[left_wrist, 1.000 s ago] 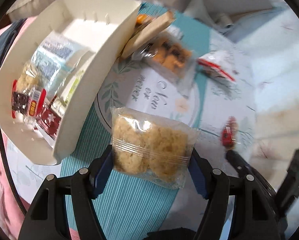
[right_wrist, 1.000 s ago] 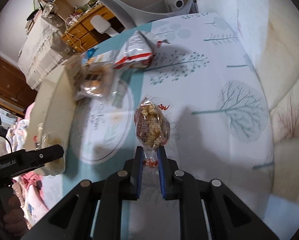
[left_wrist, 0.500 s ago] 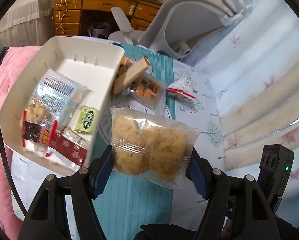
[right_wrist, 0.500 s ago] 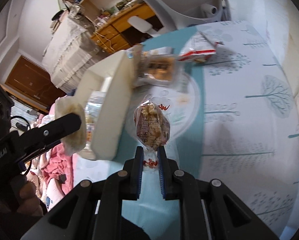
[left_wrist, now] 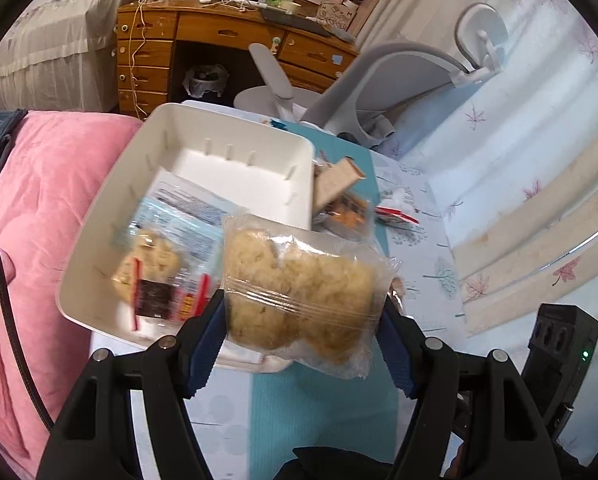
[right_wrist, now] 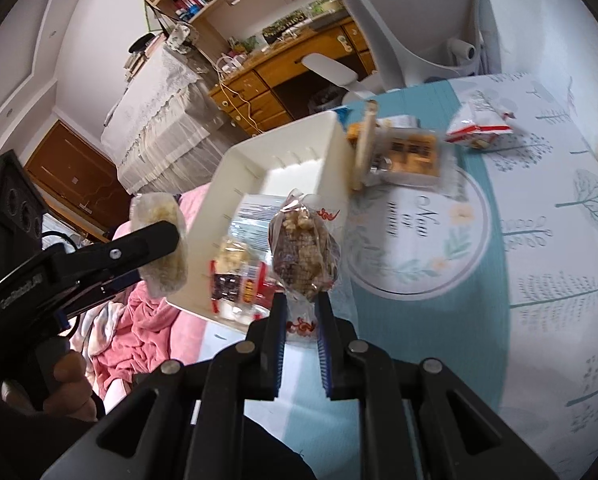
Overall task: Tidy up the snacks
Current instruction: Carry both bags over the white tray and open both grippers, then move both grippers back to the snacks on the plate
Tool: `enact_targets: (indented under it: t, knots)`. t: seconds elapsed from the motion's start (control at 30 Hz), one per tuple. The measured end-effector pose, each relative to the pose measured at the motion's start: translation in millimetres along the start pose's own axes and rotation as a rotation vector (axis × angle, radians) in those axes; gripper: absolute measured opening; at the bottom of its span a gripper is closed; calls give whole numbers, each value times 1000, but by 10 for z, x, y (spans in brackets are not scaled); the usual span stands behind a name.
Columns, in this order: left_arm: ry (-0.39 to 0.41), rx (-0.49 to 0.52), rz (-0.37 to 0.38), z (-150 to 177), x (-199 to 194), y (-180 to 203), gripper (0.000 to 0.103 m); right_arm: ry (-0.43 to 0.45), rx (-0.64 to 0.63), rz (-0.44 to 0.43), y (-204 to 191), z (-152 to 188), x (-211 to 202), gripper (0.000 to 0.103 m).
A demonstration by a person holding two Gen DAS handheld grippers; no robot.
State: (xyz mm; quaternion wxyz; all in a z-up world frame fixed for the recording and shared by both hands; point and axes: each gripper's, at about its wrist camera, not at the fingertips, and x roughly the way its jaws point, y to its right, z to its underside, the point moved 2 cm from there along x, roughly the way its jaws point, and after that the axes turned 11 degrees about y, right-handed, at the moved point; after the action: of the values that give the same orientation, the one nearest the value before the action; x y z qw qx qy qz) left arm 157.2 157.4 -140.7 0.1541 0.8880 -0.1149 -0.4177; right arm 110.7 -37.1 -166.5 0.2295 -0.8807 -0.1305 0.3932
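My left gripper (left_wrist: 301, 322) is shut on a clear pack of pale rice cakes (left_wrist: 299, 296), held in the air over the near right corner of the white bin (left_wrist: 235, 128). In the right wrist view the same pack (right_wrist: 161, 248) shows at the left, with a hand under that gripper. My right gripper (right_wrist: 302, 312) is shut on the twisted end of a clear-wrapped brown nut snack (right_wrist: 303, 256), held up beside the white bin (right_wrist: 335, 148). Several snack packets (left_wrist: 167, 264) lie in the bin.
On the table past the bin lie a tan box (left_wrist: 335, 184), an orange cracker pack (right_wrist: 413, 156) and a red-and-white packet (right_wrist: 479, 128). A pink blanket (left_wrist: 39, 220) lies left of the bin. A grey chair (left_wrist: 379, 76) and a wooden desk (left_wrist: 203, 40) stand behind.
Both grippers have risen and swung left toward the bin, each keeping its snack. The bin now sits beneath and beside the held snacks, and more of the room shows.
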Motion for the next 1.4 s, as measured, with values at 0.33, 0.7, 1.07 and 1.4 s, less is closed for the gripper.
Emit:
enact_targets:
  t: [0.33,0.7,1.07,1.4]
  knots:
    - [-22,55,-62,-172,-51,-597,69,45,-37,-29,-610,198,320,14]
    - [-68,56,-124,-223,52,-917,90,34,-46,18,-812,291,527,34]
    - [-100,49,-79,-179,156,-613,90,38,-25,85,-619,236,347,38]
    - [-138,-50,-68,-126,363,-15,90,48,21,157,-59,36,42,38]
